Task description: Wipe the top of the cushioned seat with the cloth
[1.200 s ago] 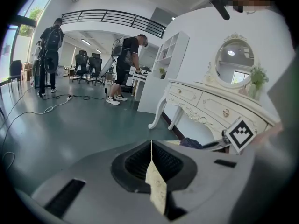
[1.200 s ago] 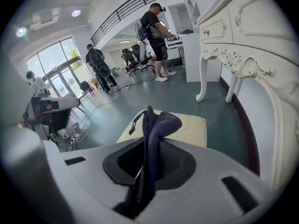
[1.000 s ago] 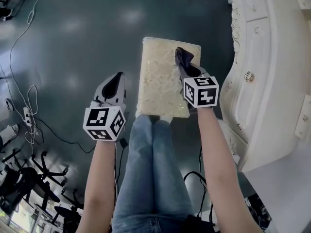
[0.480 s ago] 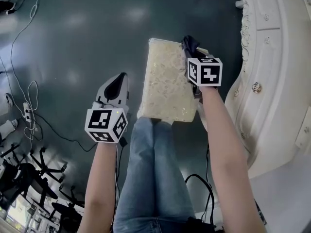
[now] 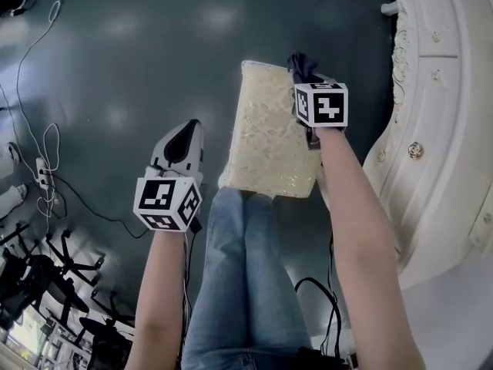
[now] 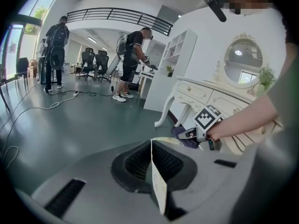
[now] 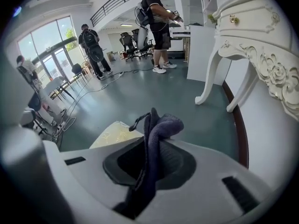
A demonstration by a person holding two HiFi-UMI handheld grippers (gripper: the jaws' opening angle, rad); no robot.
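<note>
- Purple cloth [image 7: 161, 127] pinched tight in right gripper [image 5: 306, 74], at far right edge of cushioned seat [image 5: 266, 141].
- Left gripper [image 5: 187, 129] over floor [image 5: 115, 68] beside seat, jaws clamped on thin pale card [image 6: 158, 183].

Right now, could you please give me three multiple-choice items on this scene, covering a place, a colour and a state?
1. The cloth is: A on the floor; B at the far right corner of the cushioned seat; C on the dressing table.
2. The seat top is: A red; B black; C cream.
3. The right tongs are: A shut on the cloth; B open; C out of view.
B, head view shows it there; C, pale patterned fabric; A, cloth pinched between them.
</note>
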